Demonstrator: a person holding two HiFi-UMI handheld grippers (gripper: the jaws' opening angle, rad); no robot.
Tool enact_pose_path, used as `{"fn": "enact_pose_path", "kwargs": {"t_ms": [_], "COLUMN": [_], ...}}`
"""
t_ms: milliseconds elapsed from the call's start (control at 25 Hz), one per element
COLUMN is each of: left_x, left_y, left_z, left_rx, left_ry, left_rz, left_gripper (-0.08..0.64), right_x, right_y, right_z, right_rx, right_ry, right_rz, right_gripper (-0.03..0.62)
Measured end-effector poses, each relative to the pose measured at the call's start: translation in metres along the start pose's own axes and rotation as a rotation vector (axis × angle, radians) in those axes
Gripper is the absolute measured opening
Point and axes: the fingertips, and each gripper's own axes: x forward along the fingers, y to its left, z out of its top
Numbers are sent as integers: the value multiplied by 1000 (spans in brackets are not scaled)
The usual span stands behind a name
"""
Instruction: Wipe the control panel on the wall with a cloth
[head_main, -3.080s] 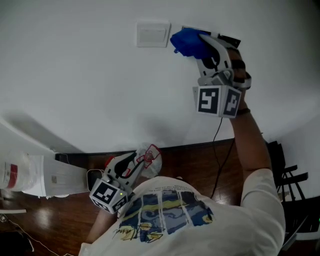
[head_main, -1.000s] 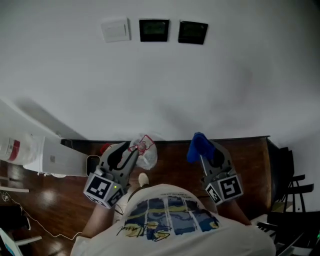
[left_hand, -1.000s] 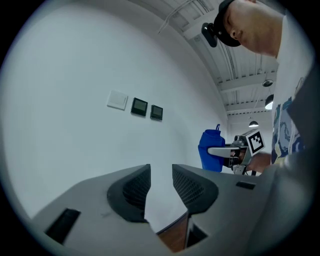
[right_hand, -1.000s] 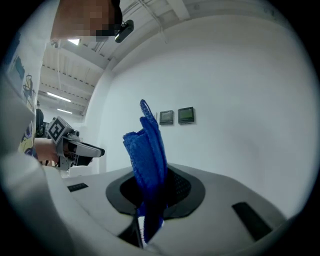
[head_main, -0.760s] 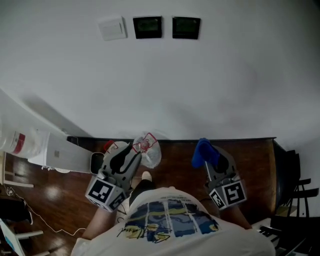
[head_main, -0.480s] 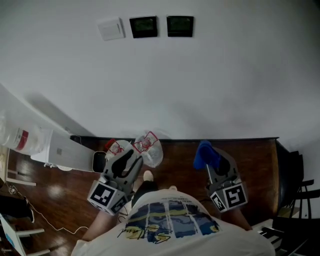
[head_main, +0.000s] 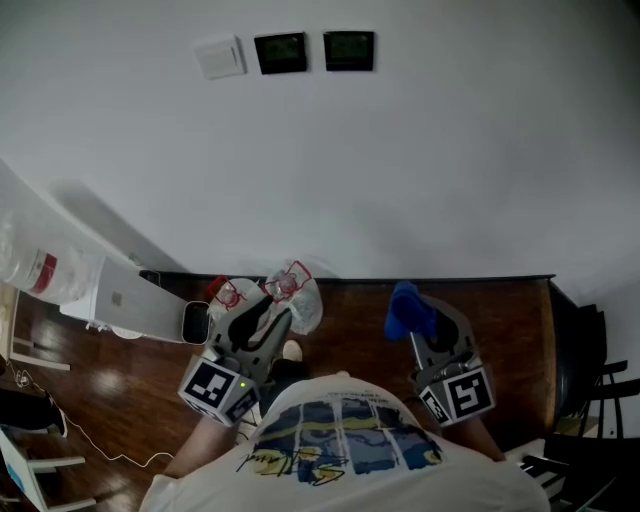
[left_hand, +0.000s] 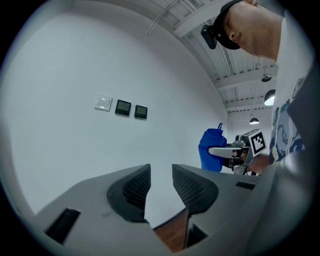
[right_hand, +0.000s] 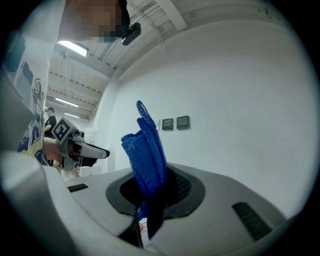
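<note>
Cloth (right_hand: 147, 150) clamped in right gripper (right_hand: 152, 197) fingers; left gripper (left_hand: 159, 185) fingers apart, empty. Panels (head_main: 349, 50) well above: raise right, press cloth flat, stroke gently.

Left gripper (left_hand: 161, 171) at bottom centre, jaws a narrow gap apart, nothing between them, just white wall (left_hand: 60, 150) and a sliver of wood floor (left_hand: 172, 235). Upper left: white switch plate (left_hand: 103, 103), then two dark control panels (left_hand: 122, 107) side by side. Mid-right: right gripper (left_hand: 220, 151) with a blue cloth (left_hand: 212, 147) in its jaws.
</note>
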Motion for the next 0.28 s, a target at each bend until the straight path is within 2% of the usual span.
{"fn": "enact_pose_path", "kwargs": {"t_ms": [280], "left_x": [3], "left_y": [-8], "left_z": [2], "left_rx": [-3], "left_ry": [-9], "left_rz": [-16], "left_gripper": [112], "right_x": [-9], "right_y": [1], "right_z": [2], "right_rx": [1], "right_ry": [3], "right_rz": [-3], "right_gripper": [83]}}
